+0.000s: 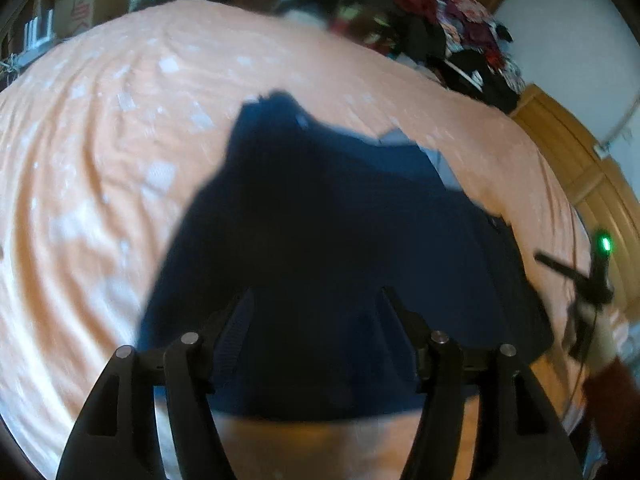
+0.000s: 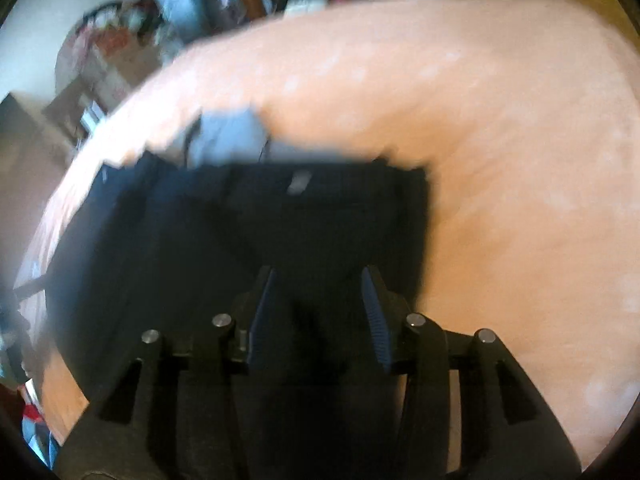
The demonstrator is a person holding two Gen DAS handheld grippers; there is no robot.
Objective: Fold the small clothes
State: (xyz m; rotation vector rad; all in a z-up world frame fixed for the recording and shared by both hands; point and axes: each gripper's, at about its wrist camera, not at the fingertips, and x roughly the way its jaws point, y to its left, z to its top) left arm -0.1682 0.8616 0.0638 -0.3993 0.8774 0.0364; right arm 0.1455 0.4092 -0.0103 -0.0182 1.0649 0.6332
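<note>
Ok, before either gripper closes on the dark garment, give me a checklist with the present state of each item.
1. Left gripper open: ok, fingers spread wide.
2. Right gripper open: ok, blue-ribbed pads apart.
3. Navy garment under both grippers: ok.
4. Garment lying flat on the peach bedsheet: not ok, it looks rumpled and uneven.
5. Grey item beyond the garment clear of it: cannot tell, their edges meet and blur hides any overlap.
6. Fabric between either gripper's fingers: cannot tell, both views are motion-blurred.
</note>
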